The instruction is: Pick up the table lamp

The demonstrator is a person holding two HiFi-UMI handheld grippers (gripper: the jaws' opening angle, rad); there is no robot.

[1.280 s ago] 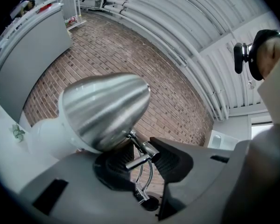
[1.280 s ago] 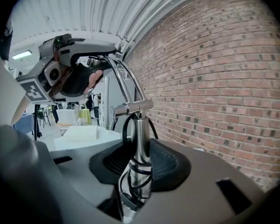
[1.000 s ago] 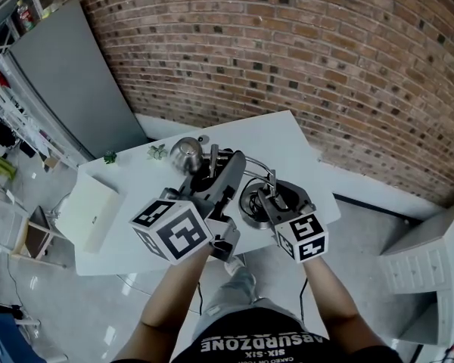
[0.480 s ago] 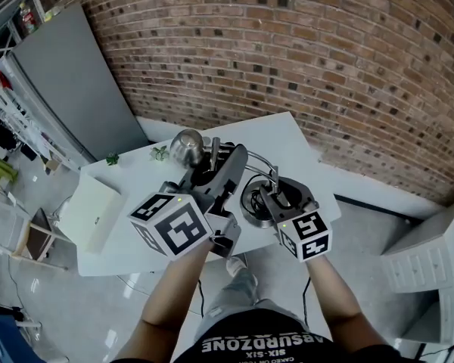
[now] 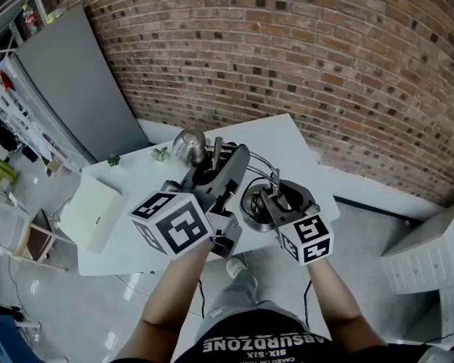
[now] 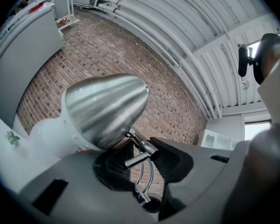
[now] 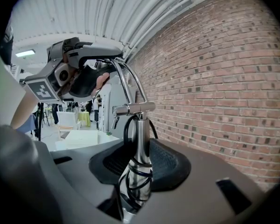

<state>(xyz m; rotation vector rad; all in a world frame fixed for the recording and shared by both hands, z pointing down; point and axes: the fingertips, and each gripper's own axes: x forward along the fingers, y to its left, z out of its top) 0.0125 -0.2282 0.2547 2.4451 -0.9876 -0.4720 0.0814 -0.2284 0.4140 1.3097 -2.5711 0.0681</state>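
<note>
The table lamp has a brushed metal shade (image 5: 189, 145) (image 6: 102, 108), curved chrome arms (image 7: 130, 80) and a round dark base (image 5: 256, 203). My left gripper (image 5: 218, 165) (image 6: 141, 158) is shut on the small chrome joint just under the shade. The right gripper (image 5: 275, 197) (image 7: 139, 158) is shut on the upright chrome post (image 7: 141, 139), which has black cord wound round it. In the head view the base lies over the white table's (image 5: 287, 138) front edge; whether it touches the table I cannot tell. The left gripper (image 7: 77, 78) also shows in the right gripper view, high on the lamp.
A flat white box (image 5: 91, 212) lies on the table's left end, and two small green plants (image 5: 160, 154) (image 5: 110, 159) stand near its back edge. A brick wall (image 5: 303, 44) runs behind the table. A grey panel (image 5: 68, 82) leans at the left.
The lamp has risen slightly with both grippers, the shade now a little higher in the head view. Both grips are unchanged.
</note>
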